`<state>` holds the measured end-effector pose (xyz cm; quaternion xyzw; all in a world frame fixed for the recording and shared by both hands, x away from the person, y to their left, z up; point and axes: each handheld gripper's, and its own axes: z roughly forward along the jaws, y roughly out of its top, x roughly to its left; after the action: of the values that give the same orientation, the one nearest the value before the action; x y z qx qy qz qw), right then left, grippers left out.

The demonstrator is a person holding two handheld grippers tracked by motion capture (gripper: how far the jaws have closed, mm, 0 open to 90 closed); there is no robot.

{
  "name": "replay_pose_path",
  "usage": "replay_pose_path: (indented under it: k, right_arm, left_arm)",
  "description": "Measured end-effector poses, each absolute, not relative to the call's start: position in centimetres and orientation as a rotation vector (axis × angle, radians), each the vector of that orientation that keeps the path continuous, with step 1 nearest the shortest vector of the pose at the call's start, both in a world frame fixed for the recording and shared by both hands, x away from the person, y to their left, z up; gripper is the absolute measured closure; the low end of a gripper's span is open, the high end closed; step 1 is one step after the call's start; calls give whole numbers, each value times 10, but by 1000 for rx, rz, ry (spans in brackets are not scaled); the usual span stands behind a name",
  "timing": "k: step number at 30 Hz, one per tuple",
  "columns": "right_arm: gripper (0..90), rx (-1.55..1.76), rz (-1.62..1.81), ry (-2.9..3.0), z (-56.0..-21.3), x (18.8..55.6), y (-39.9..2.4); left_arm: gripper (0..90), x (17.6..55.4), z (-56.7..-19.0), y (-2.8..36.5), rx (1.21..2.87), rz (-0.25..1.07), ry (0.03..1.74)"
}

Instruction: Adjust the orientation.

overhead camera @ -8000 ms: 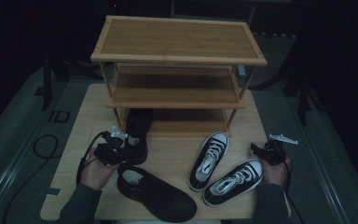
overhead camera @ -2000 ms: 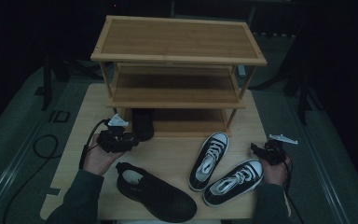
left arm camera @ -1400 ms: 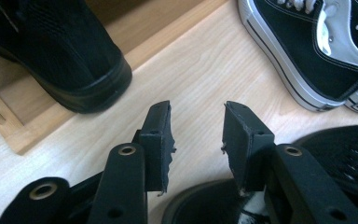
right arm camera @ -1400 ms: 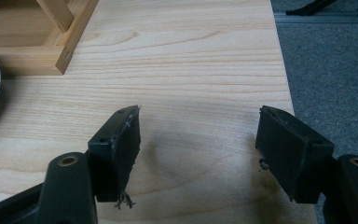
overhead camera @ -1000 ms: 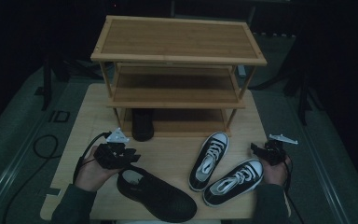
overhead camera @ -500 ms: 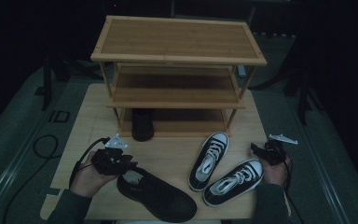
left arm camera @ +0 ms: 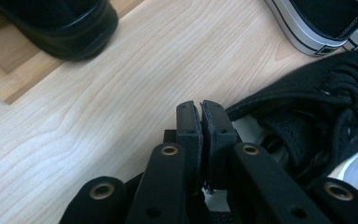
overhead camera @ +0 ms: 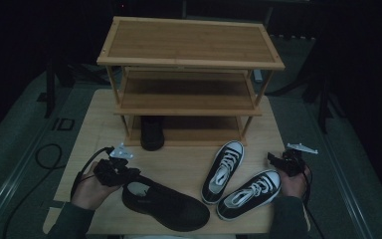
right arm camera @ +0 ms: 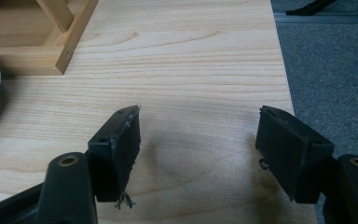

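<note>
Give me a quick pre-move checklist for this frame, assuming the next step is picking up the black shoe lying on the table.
1. Left claw empty: ok, jaws shut together with nothing between them.
2. Left claw open for a grasp: not ok, it must open first.
3. Left claw near the black shoe: ok, it sits at the heel opening.
4. Right claw clear: ok, open over bare table.
5. Free slot on the rack: ok, bottom shelf has room beside the other black shoe.
6. White-soled sneakers out of the way: ok.
</note>
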<state>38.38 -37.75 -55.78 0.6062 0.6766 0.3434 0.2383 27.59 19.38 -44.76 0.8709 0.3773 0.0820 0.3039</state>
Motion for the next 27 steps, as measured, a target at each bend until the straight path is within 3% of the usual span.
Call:
replay_pose_path:
  k: [15,27]
  right_arm:
    - [305,1660,940,1853,-558,384,-377]
    - [305,1665,944,1850,-558,384,-378]
  left_arm:
    - [870,300,-449,252,2167,338,1290]
    - [869,289,-450,271,2117,370,1362]
